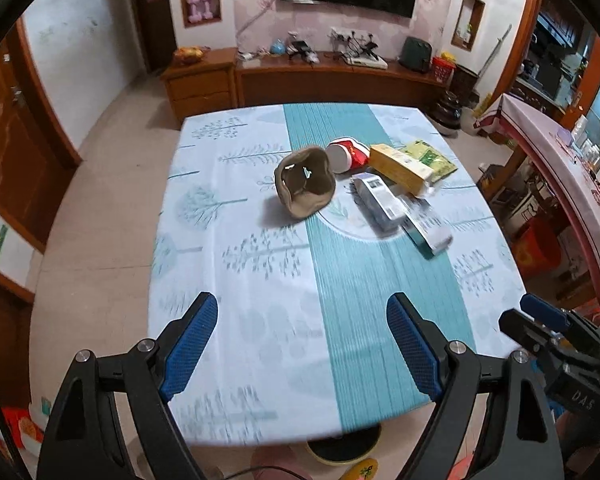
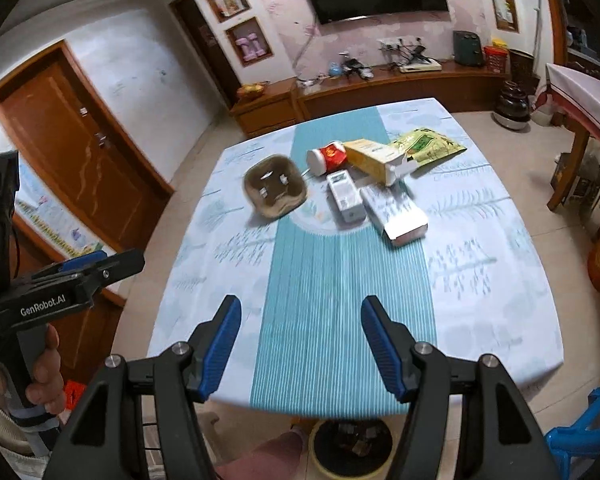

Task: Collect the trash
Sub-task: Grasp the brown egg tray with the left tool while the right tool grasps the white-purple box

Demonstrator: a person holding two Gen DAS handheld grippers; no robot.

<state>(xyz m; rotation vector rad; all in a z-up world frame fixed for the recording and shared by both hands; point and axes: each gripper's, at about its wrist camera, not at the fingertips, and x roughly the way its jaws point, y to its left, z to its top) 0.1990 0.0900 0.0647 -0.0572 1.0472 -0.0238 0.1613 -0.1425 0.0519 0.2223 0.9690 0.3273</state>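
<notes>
A heap of trash lies on the far half of the table point(image 1: 260, 320): a brown pulp cup carrier point(image 1: 304, 182) point(image 2: 274, 190), a red paper cup point(image 1: 348, 155) point(image 2: 328, 157) on its side, a yellow carton point(image 1: 400, 168) point(image 2: 374, 158), a green packet point(image 1: 432, 158) point(image 2: 426, 146), a white box point(image 1: 378, 196) point(image 2: 344, 196) and a teal-and-white box point(image 1: 426, 226) point(image 2: 396, 214). My left gripper point(image 1: 302, 312) point(image 2: 100, 262) hangs open over the near half of the table, empty. My right gripper point(image 2: 300, 312) point(image 1: 540, 312) is open and empty too, well short of the heap.
A round yellow-rimmed bin point(image 2: 352, 444) point(image 1: 342, 446) stands on the floor under the near table edge. A second covered table point(image 1: 560, 168) is at the right, a blue plastic stool point(image 2: 580, 432) at the near right. A hand point(image 2: 48, 368) holds the left gripper's handle.
</notes>
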